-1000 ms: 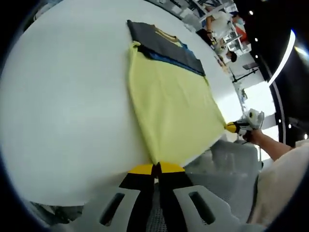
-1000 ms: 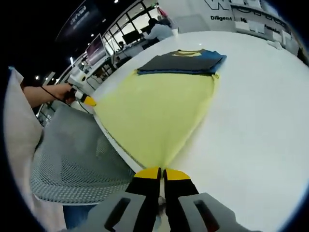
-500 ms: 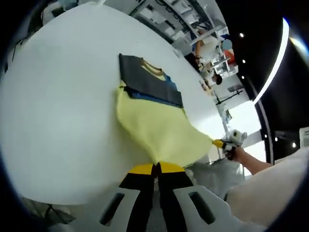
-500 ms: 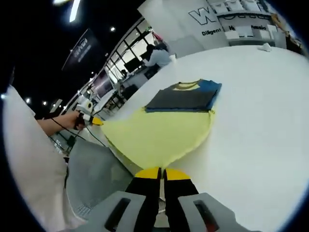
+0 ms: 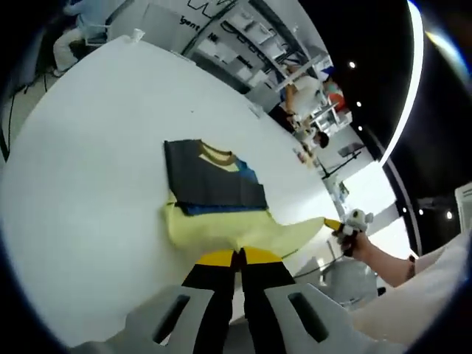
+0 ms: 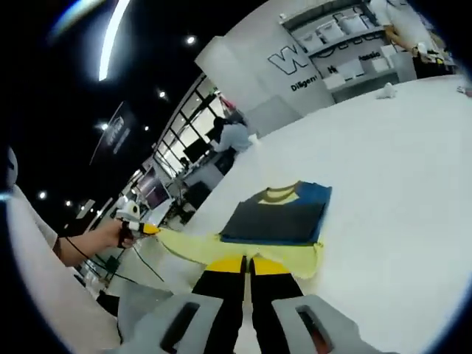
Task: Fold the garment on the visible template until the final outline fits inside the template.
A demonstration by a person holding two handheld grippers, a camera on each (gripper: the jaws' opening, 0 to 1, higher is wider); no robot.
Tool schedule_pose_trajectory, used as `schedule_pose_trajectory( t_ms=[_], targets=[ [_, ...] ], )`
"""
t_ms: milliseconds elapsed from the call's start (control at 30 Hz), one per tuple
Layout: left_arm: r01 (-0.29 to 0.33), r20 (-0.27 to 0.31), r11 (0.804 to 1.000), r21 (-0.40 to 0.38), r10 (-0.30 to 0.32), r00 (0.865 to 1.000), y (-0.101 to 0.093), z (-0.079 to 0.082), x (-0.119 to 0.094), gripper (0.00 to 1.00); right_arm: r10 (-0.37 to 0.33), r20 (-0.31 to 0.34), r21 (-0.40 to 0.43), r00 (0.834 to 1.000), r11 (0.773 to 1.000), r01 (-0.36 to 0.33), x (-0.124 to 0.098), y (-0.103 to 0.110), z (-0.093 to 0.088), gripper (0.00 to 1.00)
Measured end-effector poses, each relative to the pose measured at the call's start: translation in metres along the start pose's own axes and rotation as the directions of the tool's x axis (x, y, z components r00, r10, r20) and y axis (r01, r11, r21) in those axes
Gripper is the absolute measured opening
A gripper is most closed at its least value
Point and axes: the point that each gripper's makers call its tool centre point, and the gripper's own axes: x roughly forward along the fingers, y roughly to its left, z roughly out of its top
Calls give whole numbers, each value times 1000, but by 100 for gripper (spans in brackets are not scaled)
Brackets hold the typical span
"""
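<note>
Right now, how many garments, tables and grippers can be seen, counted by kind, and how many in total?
Garment: 1, yellow, dark grey and blue, its yellow hem lifted.
Table: 1, white.
Gripper: 2, the left gripper and the right gripper, each shut on the yellow hem.
Total: 4.

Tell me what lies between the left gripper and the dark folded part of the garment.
In the left gripper view, only the garment's yellow fabric spans from the left gripper, which pinches its hem, to the dark folded part.
</note>
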Motion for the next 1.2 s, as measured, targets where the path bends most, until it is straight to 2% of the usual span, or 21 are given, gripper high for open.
schedule_pose_trajectory(
  t_ms=[233,433,700,833,967,1033,1200],
  targets=[
    [15,67,999,-41,-12,998,8,50,21,4,-12,71,24,997,1000,10,26,-12,43,0],
    [5,86,999,-51,0,996,20,87,43,4,-38,109,40,993,999,34,55,-32,73,0],
    [-28,77,998,-61,33,997,46,127,83,4,-79,127,50,989,996,73,93,-52,95,0],
    [-45,62,996,-73,50,997,60,141,102,4,-104,127,63,986,993,97,113,-70,104,0],
    [-66,46,993,-96,71,996,76,153,121,4,-131,112,78,985,989,122,130,-90,107,0],
    [-73,43,992,-105,78,996,74,153,126,4,-143,106,86,984,987,134,138,-99,107,0],
    [-108,20,985,-131,112,994,99,158,145,4,-166,73,99,983,982,159,159,-119,104,0]
  ],
)
